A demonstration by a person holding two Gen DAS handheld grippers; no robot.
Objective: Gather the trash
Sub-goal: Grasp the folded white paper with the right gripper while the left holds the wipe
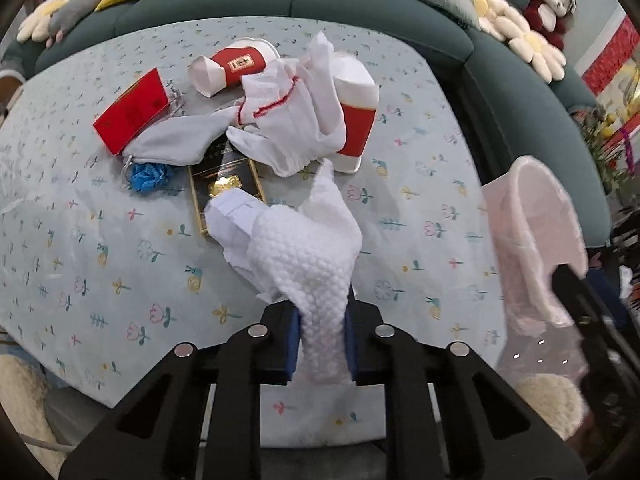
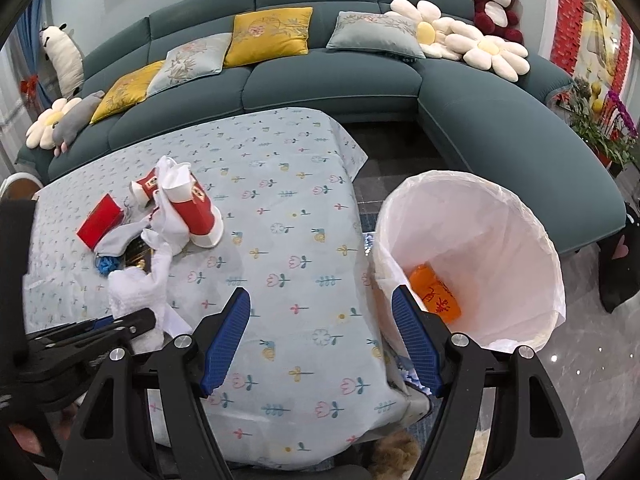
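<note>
My left gripper is shut on a white textured tissue, pinched between its blue pads just above the table. Behind the tissue lies a trash pile: a black and gold box, a white glove, two red and white paper cups, a red box, a grey pouch and a blue scrap. My right gripper is open and holds nothing, over the table's near right corner. The white-lined bin stands to its right with an orange packet inside.
The table wears a pale blue floral cloth. A teal sofa with cushions, flower pillows and plush toys wraps around the far side and right. The bin stands on the floor beside the table's right edge.
</note>
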